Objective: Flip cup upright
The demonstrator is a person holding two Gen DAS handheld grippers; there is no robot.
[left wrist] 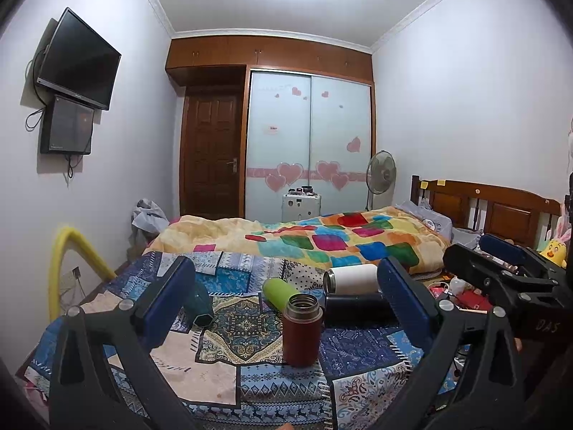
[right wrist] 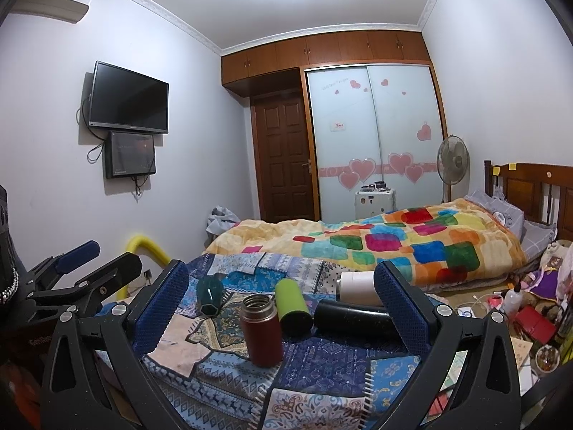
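Both grippers hang spread and empty over the patchwork cloth (left wrist: 222,365): the left gripper (left wrist: 286,308) and the right gripper (right wrist: 283,308) each frame the cluster of cups without touching any of them.

Taking the red flask (left wrist: 302,329) as the landmark: it stands upright, mouth open to the ceiling, so that 1 seems done. Just behind it lies the green cup (left wrist: 277,292) on its side, close enough that I cannot tell whether they touch. To the flask's right and behind, the black cup (left wrist: 358,308) lies flat, with the white cup (left wrist: 352,278) lying beyond that. Well to the flask's left, the teal cup (left wrist: 202,304) lies tipped with its hexagonal mouth towards the camera.

By my reckoning 4 cups are left to turn up, and the risks are mostly crowding. Reaching past the flask for the green cup could clip it and topple it, since it is tall and the cloth gives a soft footing. The round bodies could roll away under a glancing finger, and the black and white pair lie near enough to nudge one another. A cup set down on a fold of cloth may well tip again.
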